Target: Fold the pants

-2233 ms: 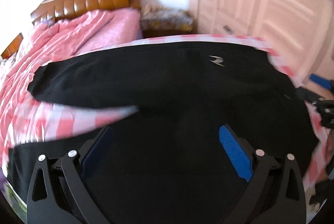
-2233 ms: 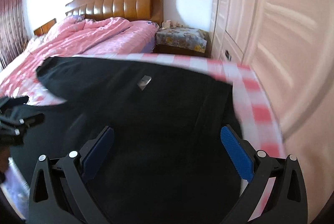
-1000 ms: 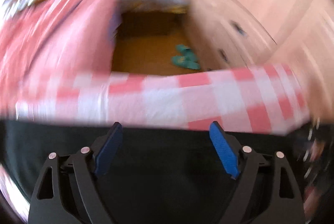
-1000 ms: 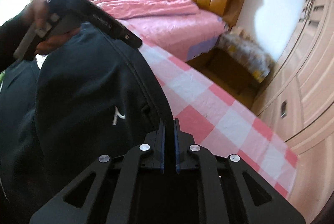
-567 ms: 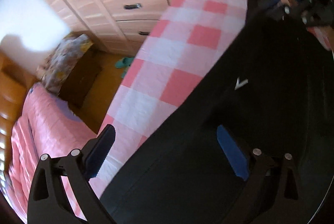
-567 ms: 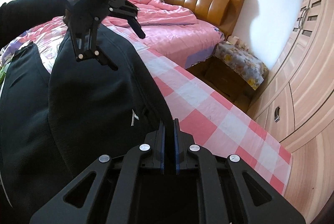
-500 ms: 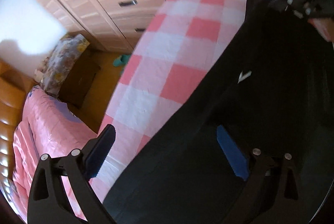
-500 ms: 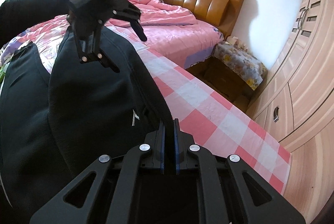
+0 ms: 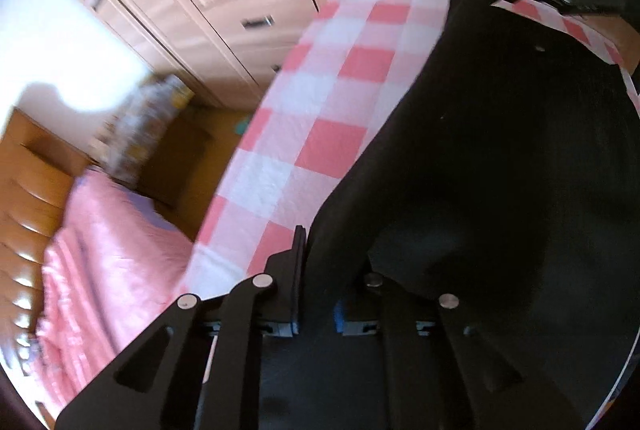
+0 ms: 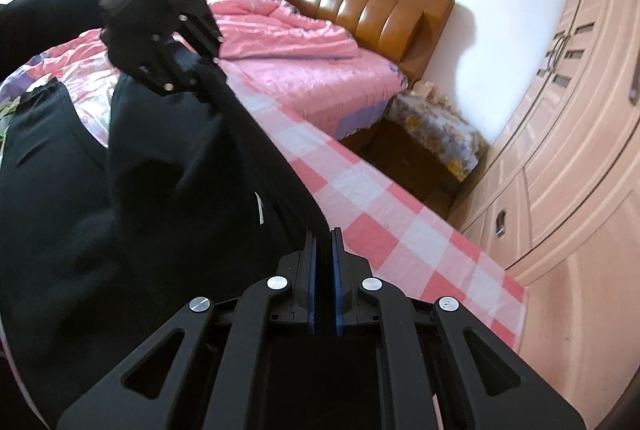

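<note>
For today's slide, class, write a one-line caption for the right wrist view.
Right gripper and left gripper each pinch the black pants' edge above the pink checked sheet.

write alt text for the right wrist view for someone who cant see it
The right gripper is shut on the edge of black pants, with the left gripper gripping the same edge further along. Pink checked cloth lies beneath, a pink bed behind.

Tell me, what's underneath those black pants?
A pink-and-white checked sheet shows beside and beneath the black pants, which both grippers pinch at one edge. Whatever lies under their middle is covered.
</note>
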Tool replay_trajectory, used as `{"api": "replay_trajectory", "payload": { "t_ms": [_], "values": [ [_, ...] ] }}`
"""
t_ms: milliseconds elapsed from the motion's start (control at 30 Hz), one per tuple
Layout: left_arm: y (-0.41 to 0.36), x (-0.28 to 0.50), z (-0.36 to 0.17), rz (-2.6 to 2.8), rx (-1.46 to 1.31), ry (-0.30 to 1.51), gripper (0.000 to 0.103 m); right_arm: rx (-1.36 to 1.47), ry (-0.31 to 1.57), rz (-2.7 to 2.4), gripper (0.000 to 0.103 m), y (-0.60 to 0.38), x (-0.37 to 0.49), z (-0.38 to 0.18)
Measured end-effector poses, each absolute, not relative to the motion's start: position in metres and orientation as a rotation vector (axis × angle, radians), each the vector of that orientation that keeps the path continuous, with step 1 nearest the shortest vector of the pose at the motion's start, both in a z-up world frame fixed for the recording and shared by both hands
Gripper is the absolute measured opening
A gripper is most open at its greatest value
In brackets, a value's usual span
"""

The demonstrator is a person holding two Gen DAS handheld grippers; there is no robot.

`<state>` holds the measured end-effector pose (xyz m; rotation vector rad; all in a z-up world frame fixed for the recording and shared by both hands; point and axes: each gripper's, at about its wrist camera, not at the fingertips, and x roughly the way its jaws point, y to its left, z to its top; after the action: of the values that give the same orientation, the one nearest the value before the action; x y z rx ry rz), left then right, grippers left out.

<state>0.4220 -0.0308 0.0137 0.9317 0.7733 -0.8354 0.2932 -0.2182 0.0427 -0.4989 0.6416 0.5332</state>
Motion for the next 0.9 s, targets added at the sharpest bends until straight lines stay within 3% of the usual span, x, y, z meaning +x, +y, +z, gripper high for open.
{"api": "replay_trajectory", "payload": {
  "t_ms": [200,367,567,800,900],
  "values": [
    [-0.024,0.321,0.050,-0.757,1.004,0.608,0.009,-0.563,0.573,0.532,0.008,-0.215,0.221,0.065],
    [-0.023,0.228,0.049,-0.730,1.047,0.535,0.009,-0.605,0.593,0.538,0.008,-0.215,0.160,0.047],
    [-0.031,0.146,-0.007,-0.704,1.079,0.562,0.009,-0.555,0.673,0.542,0.008,-0.215,0.105,0.001],
    [-0.034,0.117,-0.070,-0.651,1.023,0.653,0.010,-0.503,0.744,0.505,0.009,-0.209,0.075,-0.054],
    [-0.033,0.117,-0.083,-0.626,0.993,0.681,0.018,-0.427,0.760,0.489,0.014,-0.213,0.076,-0.051]
  ]
}}
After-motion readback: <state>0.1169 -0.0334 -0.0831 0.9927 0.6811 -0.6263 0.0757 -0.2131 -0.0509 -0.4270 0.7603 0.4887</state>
